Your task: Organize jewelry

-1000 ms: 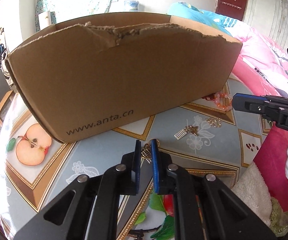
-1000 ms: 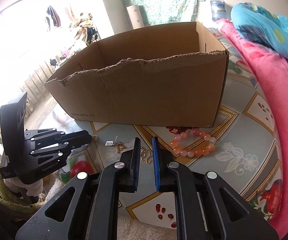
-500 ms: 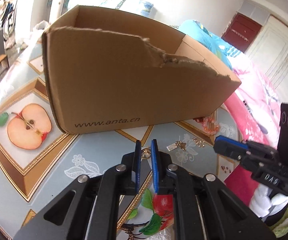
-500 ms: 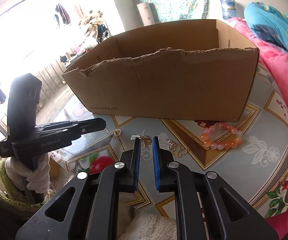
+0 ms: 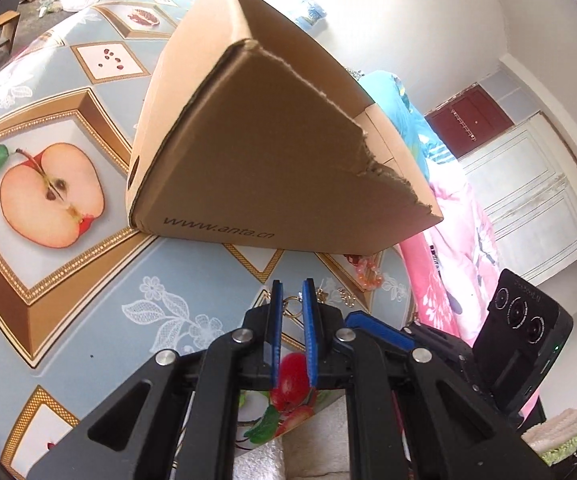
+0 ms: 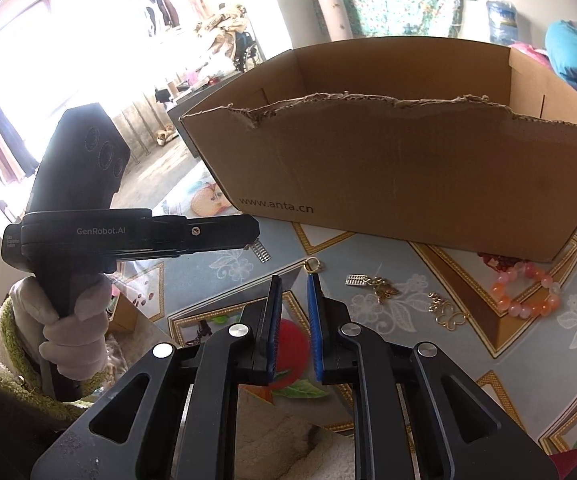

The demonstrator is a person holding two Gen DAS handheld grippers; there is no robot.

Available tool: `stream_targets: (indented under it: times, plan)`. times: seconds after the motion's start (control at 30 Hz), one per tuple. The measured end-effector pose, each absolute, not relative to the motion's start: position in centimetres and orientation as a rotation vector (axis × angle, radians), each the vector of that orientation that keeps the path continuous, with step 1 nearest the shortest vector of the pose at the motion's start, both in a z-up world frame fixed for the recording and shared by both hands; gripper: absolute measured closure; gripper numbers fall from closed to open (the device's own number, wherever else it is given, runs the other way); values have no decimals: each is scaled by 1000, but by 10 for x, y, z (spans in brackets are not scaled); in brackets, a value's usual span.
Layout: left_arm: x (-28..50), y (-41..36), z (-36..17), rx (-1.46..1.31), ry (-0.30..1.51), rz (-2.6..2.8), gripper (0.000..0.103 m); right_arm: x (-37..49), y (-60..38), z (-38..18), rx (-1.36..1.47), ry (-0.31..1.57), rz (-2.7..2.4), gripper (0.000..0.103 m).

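Note:
My left gripper point(image 5: 292, 286) is shut on a small gold earring point(image 5: 291, 307). From the right wrist view its ladder-like pendant point(image 6: 261, 251) hangs at the left gripper point(image 6: 250, 238) tip, in front of the cardboard box point(image 6: 408, 168). My right gripper point(image 6: 294, 280) stands slightly open with nothing between its pads, and a gold ring point(image 6: 308, 267) lies on the table just past its right fingertip. To its right lie another abacus-charm earring point(image 6: 368, 282), a gold clover charm point(image 6: 446, 312) and a pink bead bracelet point(image 6: 516, 312). The box point(image 5: 280, 152) looms close ahead, tilted in the left wrist view.
The fruit-print tablecloth point(image 5: 88, 280) covers the table. A pink blanket point(image 5: 456, 240) lies to the right beyond the table edge. A white-gloved hand point(image 6: 76, 320) grips the left tool's handle at lower left. The right gripper point(image 5: 362, 320) sits close beside my left fingers.
The left gripper rolled and swung leftward toward the box's near corner, keeping hold of the earring. The right gripper slid left, away from the bracelet toward the gold ring.

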State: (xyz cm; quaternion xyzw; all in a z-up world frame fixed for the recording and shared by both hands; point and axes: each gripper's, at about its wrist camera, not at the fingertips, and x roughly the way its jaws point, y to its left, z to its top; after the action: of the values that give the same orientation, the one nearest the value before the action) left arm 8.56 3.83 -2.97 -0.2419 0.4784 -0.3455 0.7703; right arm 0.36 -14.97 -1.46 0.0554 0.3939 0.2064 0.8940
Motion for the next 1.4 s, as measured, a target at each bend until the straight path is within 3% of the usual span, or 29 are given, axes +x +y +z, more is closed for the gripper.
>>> stream_targets:
  times: [0.27, 0.57, 0.6, 0.7, 1.1, 1.4]
  plan:
    - [73, 25, -26, -573, 1075, -840, 94, -9, -141, -14, 80, 798, 436, 81]
    - [64, 5, -25, -583, 1111, -910, 94, -20, -132, -21, -69, 768, 392, 79]
    - [64, 4, -25, -582, 1113, -915, 94, -20, -131, -22, -81, 766, 391, 80]
    - [66, 4, -25, -582, 1119, -916, 94, -18, -132, -23, -100, 762, 395, 97]
    - [82, 19, -33, -569, 1112, -842, 94, 6, -141, -35, -56, 823, 397, 98]
    - [81, 22, -29, -301, 1018, -694, 94, 20, -148, -42, -57, 894, 302, 98]
